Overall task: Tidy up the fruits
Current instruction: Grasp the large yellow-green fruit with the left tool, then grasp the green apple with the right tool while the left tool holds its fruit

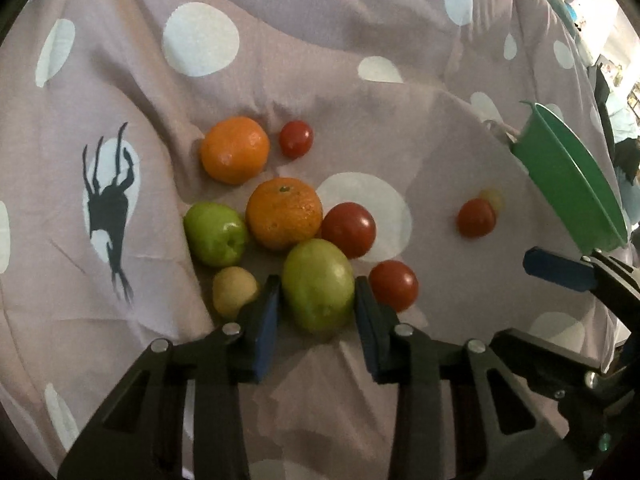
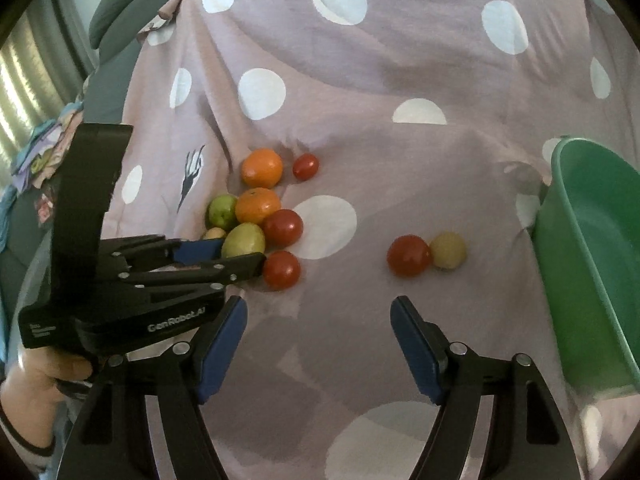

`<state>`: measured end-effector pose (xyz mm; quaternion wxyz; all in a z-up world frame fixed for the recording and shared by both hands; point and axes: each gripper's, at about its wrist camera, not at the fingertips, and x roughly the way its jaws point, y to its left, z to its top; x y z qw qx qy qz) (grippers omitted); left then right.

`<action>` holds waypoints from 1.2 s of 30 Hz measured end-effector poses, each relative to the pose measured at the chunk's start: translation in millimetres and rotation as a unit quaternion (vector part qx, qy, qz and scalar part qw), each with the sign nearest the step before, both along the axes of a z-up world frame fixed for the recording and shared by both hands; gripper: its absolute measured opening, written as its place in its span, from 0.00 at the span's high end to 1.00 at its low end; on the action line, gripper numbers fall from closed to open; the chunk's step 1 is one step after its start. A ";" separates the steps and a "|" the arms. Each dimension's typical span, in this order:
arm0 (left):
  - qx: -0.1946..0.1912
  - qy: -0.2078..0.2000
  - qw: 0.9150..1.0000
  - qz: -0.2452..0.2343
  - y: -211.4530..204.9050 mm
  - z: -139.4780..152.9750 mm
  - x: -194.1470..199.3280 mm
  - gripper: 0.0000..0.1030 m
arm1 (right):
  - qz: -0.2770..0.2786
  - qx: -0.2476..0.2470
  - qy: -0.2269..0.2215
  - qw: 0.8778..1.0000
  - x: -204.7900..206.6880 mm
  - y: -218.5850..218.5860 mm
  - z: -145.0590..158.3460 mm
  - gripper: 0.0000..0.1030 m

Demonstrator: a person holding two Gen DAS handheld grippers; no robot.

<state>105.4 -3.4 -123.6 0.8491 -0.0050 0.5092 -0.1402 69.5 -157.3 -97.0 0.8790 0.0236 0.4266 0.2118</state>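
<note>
Left hand-held gripper (image 1: 316, 300), jaws closed against a large oval green fruit (image 1: 318, 285) lying on the polka-dot bedsheet (image 1: 360, 32); right hand-held gripper (image 2: 320, 344) spread apart.

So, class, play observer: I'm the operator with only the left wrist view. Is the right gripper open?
Observer: Yes, the right gripper is open, its fingers holding nothing.
Operator: Anything in the bowl?
Observer: The part of the bowl that shows is bare.
Operator: What's behind the lone tomato?
Observer: A yellowish fruit touching the tomato, on the bowl's side.
</note>
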 end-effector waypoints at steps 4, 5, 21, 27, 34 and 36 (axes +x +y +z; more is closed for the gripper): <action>-0.026 -0.001 1.000 0.008 5.5 0.3 0.6 0.66 | 0.003 -0.001 -0.001 1.000 4.1 0.5 -0.6 0.26; -0.028 -0.002 1.000 0.008 7.1 1.4 0.2 0.66 | 0.003 -0.002 0.000 1.000 4.8 1.1 -0.9 0.26; -0.084 -0.080 0.993 0.036 64.9 45.2 -49.1 0.66 | -0.025 0.017 0.002 1.000 3.3 -34.0 -2.8 0.26; -0.092 -0.088 0.990 0.061 79.1 45.4 -51.3 0.66 | 0.052 0.034 -0.009 0.998 11.6 7.9 7.5 0.27; -0.097 -0.093 0.987 0.089 98.4 50.1 -54.3 0.66 | 0.112 0.085 0.064 0.988 57.6 76.2 -16.1 0.51; -0.098 -0.094 0.987 0.090 101.4 50.6 -54.9 0.66 | 0.112 0.102 0.082 0.985 68.9 84.7 -25.3 0.58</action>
